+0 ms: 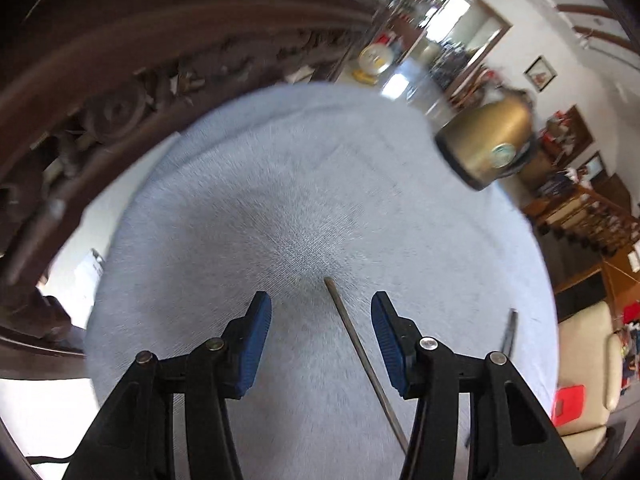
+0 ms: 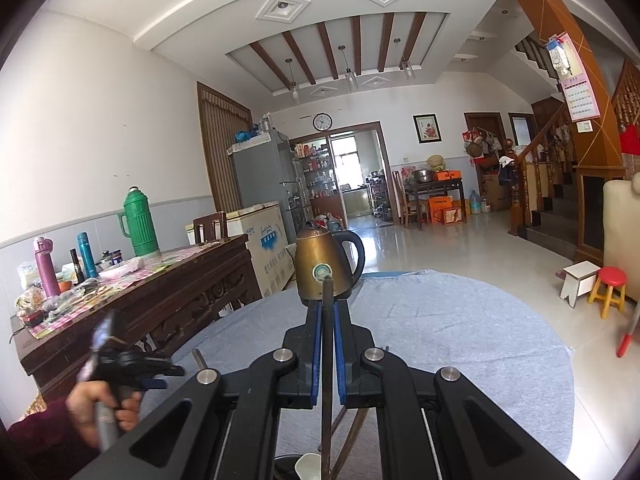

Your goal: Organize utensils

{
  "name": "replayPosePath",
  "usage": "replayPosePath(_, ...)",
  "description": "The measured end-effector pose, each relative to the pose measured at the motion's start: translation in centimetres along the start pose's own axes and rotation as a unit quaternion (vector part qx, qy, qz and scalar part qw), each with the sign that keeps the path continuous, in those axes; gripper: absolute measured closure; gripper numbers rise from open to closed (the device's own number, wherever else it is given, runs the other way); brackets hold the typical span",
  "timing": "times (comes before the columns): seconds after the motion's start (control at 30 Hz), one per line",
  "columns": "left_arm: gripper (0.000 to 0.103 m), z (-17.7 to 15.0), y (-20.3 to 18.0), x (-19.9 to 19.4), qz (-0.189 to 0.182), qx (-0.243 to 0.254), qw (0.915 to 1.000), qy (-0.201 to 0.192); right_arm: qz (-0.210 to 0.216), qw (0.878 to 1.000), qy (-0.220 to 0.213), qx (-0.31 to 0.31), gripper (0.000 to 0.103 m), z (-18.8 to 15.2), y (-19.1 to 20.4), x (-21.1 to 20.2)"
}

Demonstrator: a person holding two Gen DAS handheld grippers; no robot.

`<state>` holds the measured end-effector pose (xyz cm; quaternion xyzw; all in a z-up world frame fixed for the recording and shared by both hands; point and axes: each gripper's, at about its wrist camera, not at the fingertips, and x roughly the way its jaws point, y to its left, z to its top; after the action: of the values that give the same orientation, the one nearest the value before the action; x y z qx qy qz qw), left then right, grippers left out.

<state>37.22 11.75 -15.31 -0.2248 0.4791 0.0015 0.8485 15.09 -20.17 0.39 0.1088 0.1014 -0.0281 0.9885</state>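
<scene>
My left gripper (image 1: 321, 312) is open and empty, low over the grey-blue tablecloth (image 1: 280, 184). A thin brown chopstick (image 1: 362, 356) lies on the cloth between its blue fingers, nearer the right one. A dark utensil tip (image 1: 510, 330) shows blurred further right. My right gripper (image 2: 327, 312) is shut on a thin dark chopstick (image 2: 327, 360) that stands upright between the pads, held above the table. More brown sticks (image 2: 352, 432) and a white spoon (image 2: 308, 464) lie under it at the bottom edge. The left gripper also shows in the right wrist view (image 2: 160, 372), at lower left.
A bronze electric kettle (image 2: 324, 266) stands at the table's far edge; it also shows in the left wrist view (image 1: 486, 144). A carved dark wooden sideboard (image 2: 168, 300) with flasks stands left of the table. A red stool (image 2: 610, 290) and a white stool (image 2: 580, 280) stand on the floor at right.
</scene>
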Motion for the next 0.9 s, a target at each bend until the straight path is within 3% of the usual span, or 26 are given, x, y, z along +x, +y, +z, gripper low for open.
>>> replayPosePath(0.2, 0.051, 1.2, -2.5, 5.6, 0.025, -0.018, 0.9980, 0.056, -0.003, 1.000, 0.010, 0.003, 0.096, -0.1, -0.2, 0.9)
replayPosePath(0.27, 0.053, 1.2, -3.1, 6.0, 0.037, -0.014, 0.9979, 0.051, -0.002, 1.000, 0.013, 0.006, 0.096, -0.1, -0.4, 1.1)
replayPosePath(0.3, 0.062, 1.2, -3.5, 6.3, 0.030, -0.009, 0.9977, 0.060, -0.002, 1.000, 0.013, 0.007, 0.096, -0.1, -0.5, 1.1)
replayPosePath(0.33, 0.063, 1.2, -3.8, 6.5, 0.035, -0.005, 0.9975, 0.062, -0.001, 1.000, 0.014, 0.009, 0.096, 0.0, -0.6, 1.2)
replayPosePath(0.5, 0.095, 1.5, -5.2, 6.7, 0.073, 0.041, 0.9950, 0.054, 0.005, 1.000, 0.016, 0.018, 0.096, -0.4, -0.8, 1.5)
replayPosePath(0.63, 0.096, 2.0, -5.8, 7.0, 0.070, 0.070, 0.9936, 0.054, 0.006, 0.999, 0.019, 0.027, 0.096, -0.7, -1.2, 1.6)
replayPosePath(0.77, 0.098, 0.9, -6.6, 6.5, 0.045, 0.084, 0.9937, 0.059, 0.005, 0.999, 0.017, 0.031, 0.096, -0.6, -1.4, 1.4)
replayPosePath(0.9, 0.098, -0.6, -8.7, 5.2, 0.036, 0.138, 0.9888, 0.045, 0.004, 0.999, 0.014, 0.032, 0.096, -0.7, -1.4, 1.1)
